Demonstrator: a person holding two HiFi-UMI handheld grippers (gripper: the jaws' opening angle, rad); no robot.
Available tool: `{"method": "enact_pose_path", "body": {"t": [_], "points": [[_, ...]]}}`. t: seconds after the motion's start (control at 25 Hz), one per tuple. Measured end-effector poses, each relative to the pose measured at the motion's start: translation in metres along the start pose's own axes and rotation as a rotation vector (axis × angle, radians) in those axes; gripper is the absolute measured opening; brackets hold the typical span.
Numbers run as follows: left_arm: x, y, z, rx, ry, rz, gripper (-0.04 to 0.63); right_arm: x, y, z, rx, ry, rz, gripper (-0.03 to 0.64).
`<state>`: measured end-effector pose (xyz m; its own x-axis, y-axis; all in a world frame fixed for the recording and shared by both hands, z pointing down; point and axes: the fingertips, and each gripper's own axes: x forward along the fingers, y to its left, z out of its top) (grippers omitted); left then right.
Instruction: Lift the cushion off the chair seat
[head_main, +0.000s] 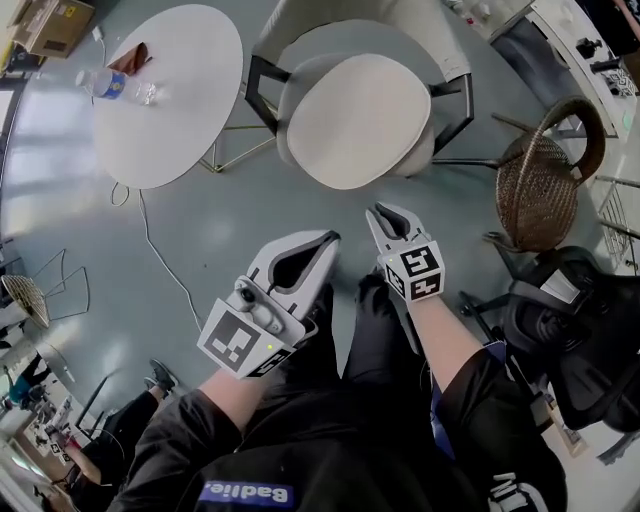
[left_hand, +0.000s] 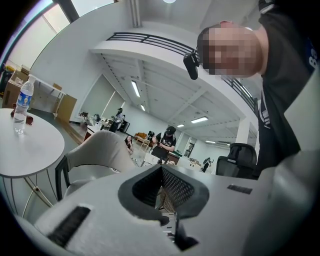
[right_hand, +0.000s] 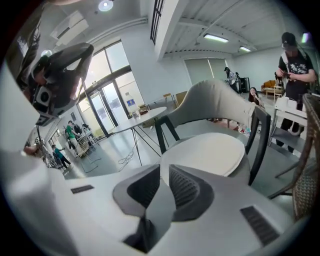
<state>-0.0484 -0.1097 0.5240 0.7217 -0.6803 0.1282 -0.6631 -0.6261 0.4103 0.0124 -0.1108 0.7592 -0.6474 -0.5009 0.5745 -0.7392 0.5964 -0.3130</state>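
Both tools were shut and empty, the left tool (head_main: 328, 240) and the right tool (head_main: 378, 213) hanging short of the chair (head_main: 430, 50). Beyond them, the round cushion (head_main: 360, 120) lay untouched on its seat. This looked like the approach; next, the jaws would need to open and pinch the cushion's near edge.

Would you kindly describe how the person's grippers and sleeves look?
The left gripper and right gripper are pale grey plastic with dark ribbed pads; each bears a cube with black-and-white square markers. The sleeves are black.
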Motion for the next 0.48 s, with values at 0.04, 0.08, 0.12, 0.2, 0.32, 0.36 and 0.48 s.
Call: {"method": "enact_pose_path", "body": {"t": [0.04, 0.08, 0.12, 0.2, 0.32, 0.36, 0.48], "points": [[0.001, 0.002, -0.004, 0.000, 0.005, -0.001, 0.015, 0.006, -0.004, -0.006, 0.012, 0.004, -0.005, 0.032], [0.003, 0.004, -0.007, 0.000, 0.010, -0.003, 0.015, 0.013, -0.008, -0.012, 0.025, 0.007, -0.010, 0.034], [0.004, 0.004, -0.011, 0.000, 0.014, -0.005, 0.015, 0.018, -0.011, -0.017, 0.040, 0.010, -0.013, 0.034], [0.006, 0.005, -0.016, -0.001, 0.021, -0.010, 0.015, 0.029, -0.016, -0.028, 0.078, 0.017, -0.013, 0.061], [0.009, 0.006, -0.025, -0.002, 0.029, -0.019, 0.015, 0.044, -0.027, -0.044, 0.125, 0.029, -0.018, 0.107], [0.010, 0.006, -0.029, -0.001, 0.034, -0.022, 0.015, 0.048, -0.030, -0.049, 0.133, 0.033, -0.023, 0.107], [0.010, 0.009, -0.039, 0.004, 0.050, -0.029, 0.015, 0.063, -0.039, -0.063, 0.165, 0.040, -0.032, 0.109]]}}
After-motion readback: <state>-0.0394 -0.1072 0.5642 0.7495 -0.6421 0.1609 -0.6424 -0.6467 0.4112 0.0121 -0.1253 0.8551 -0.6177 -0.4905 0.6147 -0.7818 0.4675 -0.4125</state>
